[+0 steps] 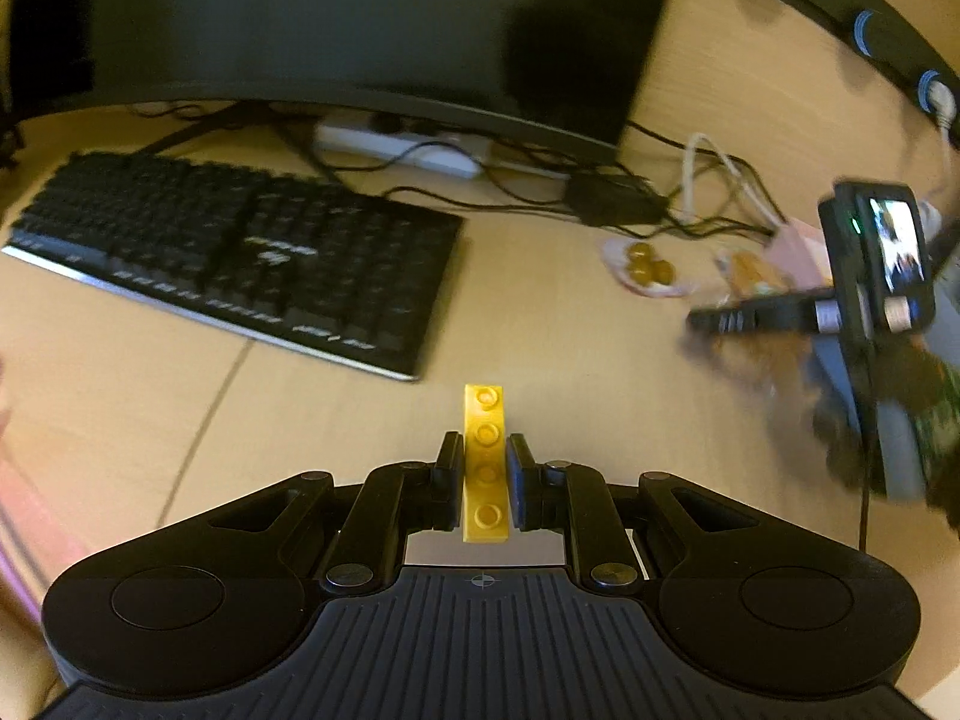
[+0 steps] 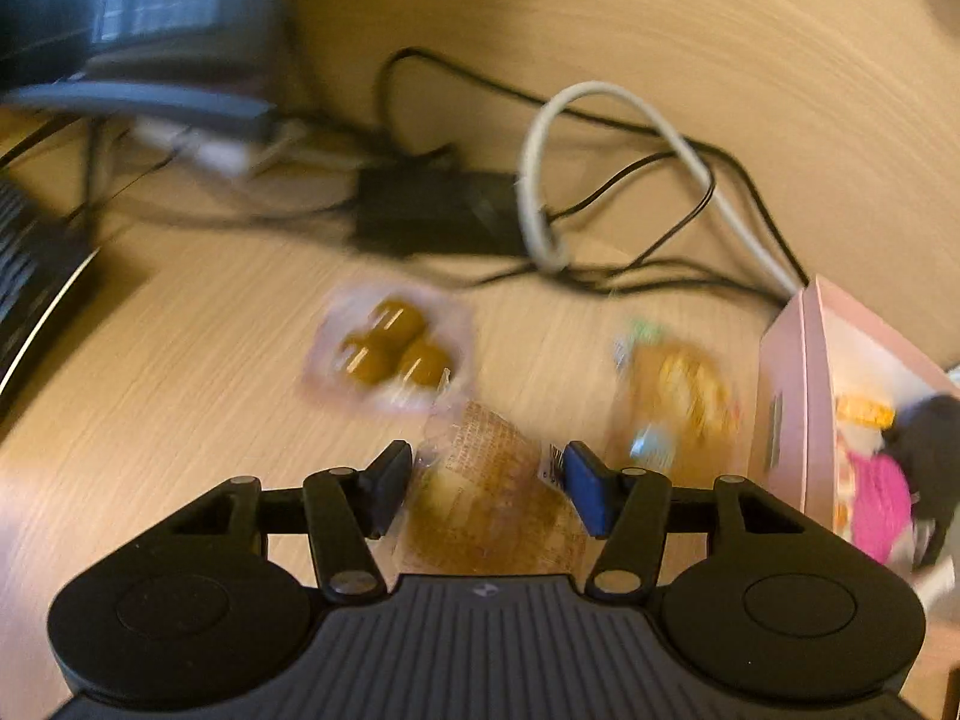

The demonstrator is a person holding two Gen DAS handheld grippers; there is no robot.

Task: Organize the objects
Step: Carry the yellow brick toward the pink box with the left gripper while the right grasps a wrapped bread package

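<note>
My left gripper (image 1: 485, 444) is shut on a yellow studded brick (image 1: 485, 414), which stands on end between the pads above the wooden desk (image 1: 300, 420). In the right wrist view my right gripper (image 2: 486, 462) has both pads against a clear-wrapped brown waffle-like snack (image 2: 486, 498), so it is shut on it. That snack looks sharper than the blurred desk behind it. From the left wrist view the right gripper (image 1: 720, 321) shows at the far right, blurred, held by a hand.
A wrapped pack of three olive-brown balls (image 2: 390, 351) and an orange snack packet (image 2: 678, 402) lie just beyond the right gripper. An open pink box (image 2: 792, 396) stands at the right. Black keyboard (image 1: 240, 252), monitor (image 1: 360, 30), power brick (image 2: 432, 210) and tangled cables fill the back.
</note>
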